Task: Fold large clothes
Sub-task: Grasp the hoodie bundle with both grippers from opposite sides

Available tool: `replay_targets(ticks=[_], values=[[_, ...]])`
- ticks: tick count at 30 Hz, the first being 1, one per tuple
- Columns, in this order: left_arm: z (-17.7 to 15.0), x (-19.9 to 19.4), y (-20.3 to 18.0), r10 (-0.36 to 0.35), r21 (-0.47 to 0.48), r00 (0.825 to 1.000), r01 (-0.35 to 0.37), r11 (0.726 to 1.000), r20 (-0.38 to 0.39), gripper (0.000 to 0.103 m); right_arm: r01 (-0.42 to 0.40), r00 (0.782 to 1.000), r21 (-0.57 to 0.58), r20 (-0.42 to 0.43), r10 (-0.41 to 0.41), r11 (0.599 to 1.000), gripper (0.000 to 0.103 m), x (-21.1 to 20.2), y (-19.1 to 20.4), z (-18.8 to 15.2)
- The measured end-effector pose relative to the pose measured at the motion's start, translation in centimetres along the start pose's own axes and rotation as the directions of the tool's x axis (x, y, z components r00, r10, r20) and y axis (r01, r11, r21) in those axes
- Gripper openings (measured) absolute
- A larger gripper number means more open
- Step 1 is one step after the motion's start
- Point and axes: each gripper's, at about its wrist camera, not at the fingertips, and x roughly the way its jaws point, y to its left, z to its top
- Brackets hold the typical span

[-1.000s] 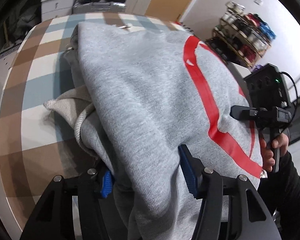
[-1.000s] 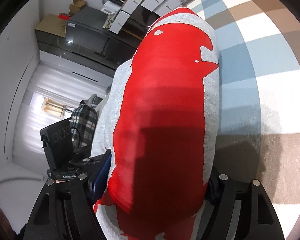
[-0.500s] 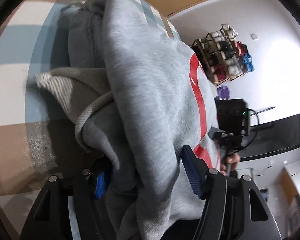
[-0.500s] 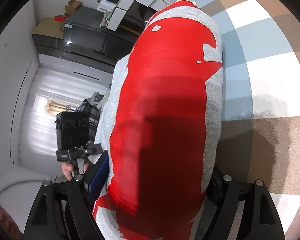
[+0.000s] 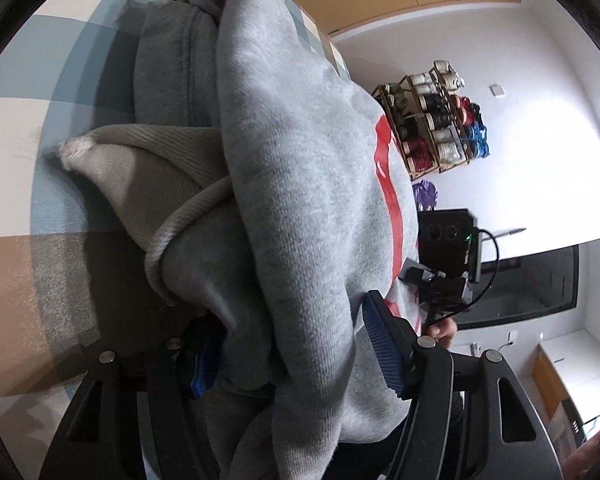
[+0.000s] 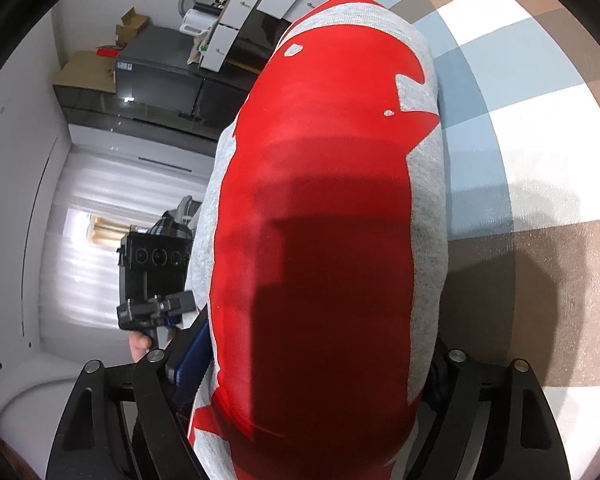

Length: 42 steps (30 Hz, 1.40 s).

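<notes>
Item: grey sweatshirt (image 5: 300,208) with a large red print (image 6: 324,240), bundled in thick layers on the checked bench (image 5: 16,128), its pale ribbed cuff (image 5: 140,160) sticking out to the left. Left claw (image 5: 296,348): jaws have just been opening, fabric bunched between them; the right-hand blue pad (image 5: 380,352) stands just clear of the cloth, the left one is mostly buried, so the grip appears released. Right claw (image 6: 304,364): jaws have likewise just been opening and stand wide around the printed fold; both pads are largely hidden by cloth, so whether they press on it cannot be told. Step in hand, as judged: letting go of the folded bundle after laying it over. Next move calls for drawing both claws back without dragging the layers, then tucking the stray cuff in. Background: shelf of spools (image 5: 436,120) far right.
</notes>
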Motion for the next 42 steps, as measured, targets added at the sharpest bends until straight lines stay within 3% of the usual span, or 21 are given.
replay_targets(ticks=[5,16,34,42], values=[[0.3,0.3,0.6,-0.021,-0.023,1.0,0.021,1.0,-0.013,0.059,0.011,1.0,0.005,0.008,-0.011,1.0,0.081,0.1,0.9,0.1],[-0.4,-1.0,-1.4,-0.038,0.041,0.999,0.037,0.998,0.024,0.059,-0.002,0.997,-0.028,0.075,0.004,1.0,0.069,-1.1,2.9,-0.8],[0.1,-1.9,-4.0,-0.077,0.124,0.996,0.07,0.99,0.054,0.059,-0.078,0.977,-0.063,0.196,0.088,0.995,0.068,-3.2,4.7,-1.4],[0.2,-3.7,-5.8,-0.081,0.131,0.994,0.07,0.989,0.077,0.059,-0.103,0.964,-0.076,0.237,0.118,0.992,0.068,-4.5,7.6,-1.4]])
